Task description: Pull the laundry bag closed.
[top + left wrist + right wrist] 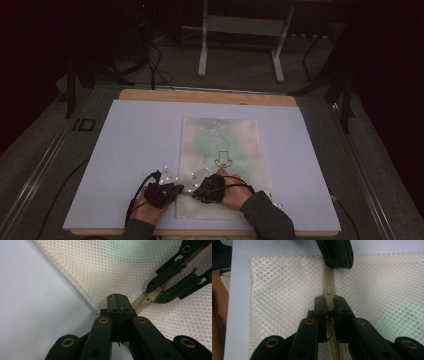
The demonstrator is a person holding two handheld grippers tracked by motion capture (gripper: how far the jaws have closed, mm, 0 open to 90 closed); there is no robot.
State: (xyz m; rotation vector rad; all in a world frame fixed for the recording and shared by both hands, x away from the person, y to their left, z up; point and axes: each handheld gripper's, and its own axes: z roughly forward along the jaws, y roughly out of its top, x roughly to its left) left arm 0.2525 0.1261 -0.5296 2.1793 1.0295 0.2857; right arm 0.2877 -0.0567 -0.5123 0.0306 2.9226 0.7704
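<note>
Our white mesh zip pouch point(220, 150) holds something green; left gripper point(116, 298) pinches its edge, right gripper point(329, 307) clamps the beige zipper pull point(328, 298).

Dim, dark-edged high view — close gripper views brighter, softly blurred.

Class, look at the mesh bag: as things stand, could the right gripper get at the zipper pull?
Probably yes. The right gripper is already shut on the zipper pull of the mesh bag, while the left gripper is shut on the bag's edge beside the zipper; nothing lies between.
</note>
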